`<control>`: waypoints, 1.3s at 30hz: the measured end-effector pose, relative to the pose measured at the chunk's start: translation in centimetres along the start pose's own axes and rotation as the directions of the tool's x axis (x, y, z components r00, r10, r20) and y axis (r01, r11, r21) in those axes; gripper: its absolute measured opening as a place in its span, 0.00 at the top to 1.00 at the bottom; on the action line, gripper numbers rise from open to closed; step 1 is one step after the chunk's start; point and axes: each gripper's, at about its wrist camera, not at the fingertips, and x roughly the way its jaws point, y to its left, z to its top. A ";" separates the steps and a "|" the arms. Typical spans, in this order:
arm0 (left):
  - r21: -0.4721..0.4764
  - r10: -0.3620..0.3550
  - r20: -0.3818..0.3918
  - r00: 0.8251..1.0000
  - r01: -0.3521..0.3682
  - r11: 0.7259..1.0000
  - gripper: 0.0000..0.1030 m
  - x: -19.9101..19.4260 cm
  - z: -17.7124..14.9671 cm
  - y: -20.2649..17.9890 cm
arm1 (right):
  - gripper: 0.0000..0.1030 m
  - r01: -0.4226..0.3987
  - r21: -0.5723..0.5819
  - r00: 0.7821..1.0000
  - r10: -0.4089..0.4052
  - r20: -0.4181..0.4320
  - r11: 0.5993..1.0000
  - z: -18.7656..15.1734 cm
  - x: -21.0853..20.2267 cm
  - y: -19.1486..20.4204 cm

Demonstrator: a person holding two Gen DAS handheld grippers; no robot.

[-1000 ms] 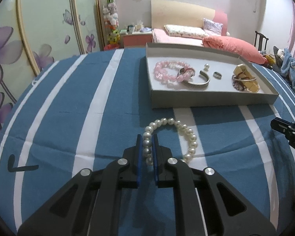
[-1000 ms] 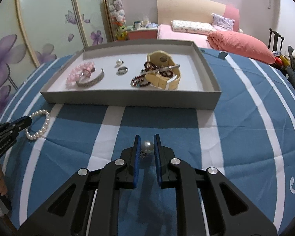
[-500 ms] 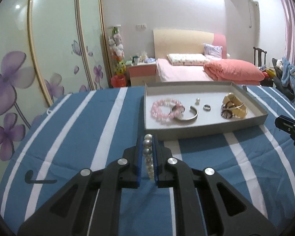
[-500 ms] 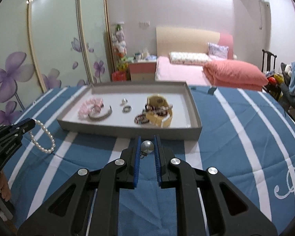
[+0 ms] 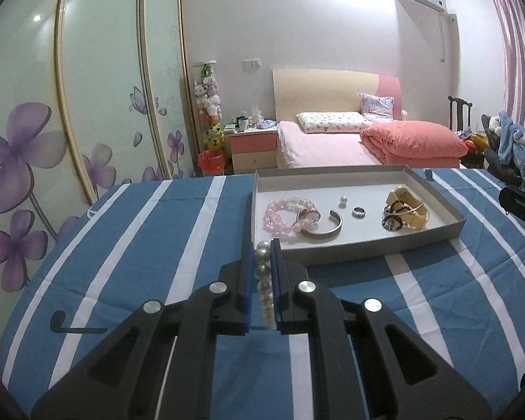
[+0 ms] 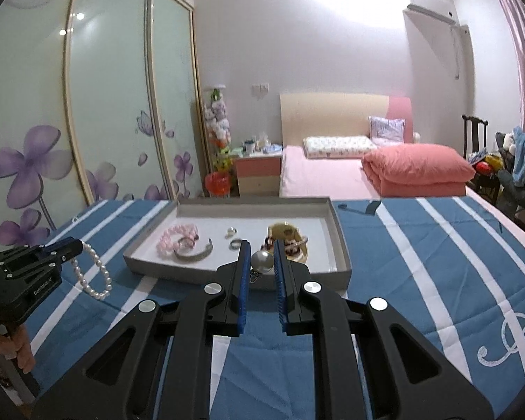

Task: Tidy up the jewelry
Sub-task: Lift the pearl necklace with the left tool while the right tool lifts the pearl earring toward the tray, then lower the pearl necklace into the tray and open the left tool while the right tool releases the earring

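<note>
Blue-and-white striped cloth (image 5: 129,252) ran wide and bare to the left of the grey tray (image 5: 360,248), and from the right wrist view another broad stretch lay open on its right, so both sides had room. That tray's low walls stood up all round, its near wall just beyond both sets of fingers. Left gripper (image 5: 262,273) was clamped on the pearl bracelet (image 6: 94,274), held up off the cloth; from its own camera only a short row of beads showed between the blue pads, the loop hanging out of sight, though the right wrist view caught it dangling. Right gripper (image 6: 261,269) was pinched on a single pearl earring (image 6: 261,261), its dark fitting below too small to make out. Inside the tray sat a pink bead bracelet (image 5: 287,215), a silver cuff (image 5: 323,229), a ring (image 5: 358,212) and a beige box (image 5: 407,206) with dark beads tangled on it
</note>
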 end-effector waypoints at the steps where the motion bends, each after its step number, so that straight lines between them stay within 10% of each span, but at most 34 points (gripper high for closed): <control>1: -0.004 -0.004 0.007 1.000 0.004 1.000 0.90 -0.2 0.1 0.0 | 0.86 0.000 -0.001 1.000 0.000 0.014 1.000 0.1 -0.2 0.0; 39: 0.019 -0.063 0.070 0.996 0.062 0.998 0.90 -0.7 2.0 -2.0 | 0.86 -0.005 -0.011 0.995 0.006 0.095 1.000 0.9 0.5 0.9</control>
